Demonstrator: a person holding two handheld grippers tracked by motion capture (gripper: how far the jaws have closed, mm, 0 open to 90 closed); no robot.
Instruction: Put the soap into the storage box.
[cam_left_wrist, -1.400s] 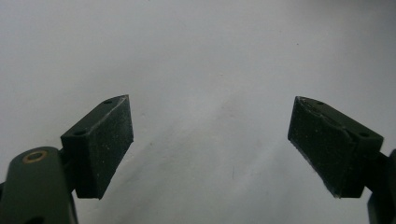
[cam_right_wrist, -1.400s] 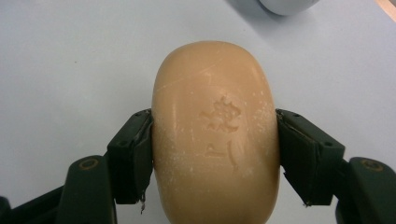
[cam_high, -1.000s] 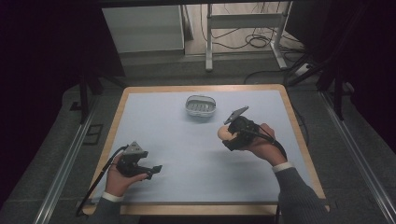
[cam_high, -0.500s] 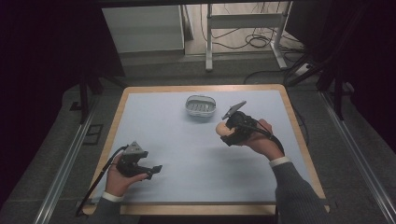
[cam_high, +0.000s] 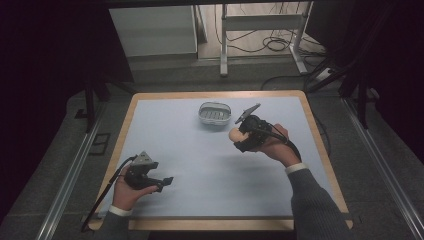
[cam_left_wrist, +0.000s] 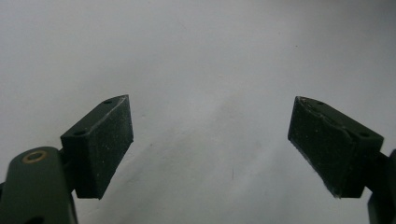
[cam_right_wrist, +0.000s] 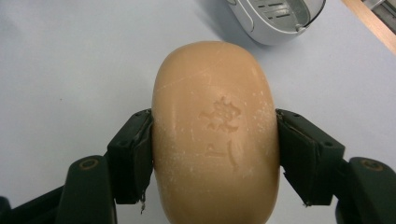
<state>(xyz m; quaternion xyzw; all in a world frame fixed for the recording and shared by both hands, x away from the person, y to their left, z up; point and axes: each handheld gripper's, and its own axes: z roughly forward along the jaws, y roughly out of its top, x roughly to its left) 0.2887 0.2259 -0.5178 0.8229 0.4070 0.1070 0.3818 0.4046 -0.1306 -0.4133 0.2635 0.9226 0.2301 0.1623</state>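
Observation:
A tan oval bar of soap (cam_right_wrist: 215, 135) with a stamped mark is clamped between both pads of my right gripper (cam_right_wrist: 214, 154), held above the pale blue table surface. From above, the soap (cam_high: 235, 134) shows at the tip of the right gripper (cam_high: 240, 136), just below and right of a white soap dish (cam_high: 215, 113). That dish (cam_right_wrist: 273, 18) lies at the top of the right gripper view. My left gripper (cam_high: 167, 182) rests near the table's front left, jaws spread wide. Its pads (cam_left_wrist: 105, 140) have only bare table between them.
The table's wooden rim (cam_high: 320, 145) frames the pale blue mat (cam_high: 200, 170). Beyond the far edge stand a white cabinet (cam_high: 152, 30) and a metal stand (cam_high: 260, 25) with cables on the floor.
My right gripper has carried the soap slightly left and toward the soap dish. The left gripper has stayed where it was.

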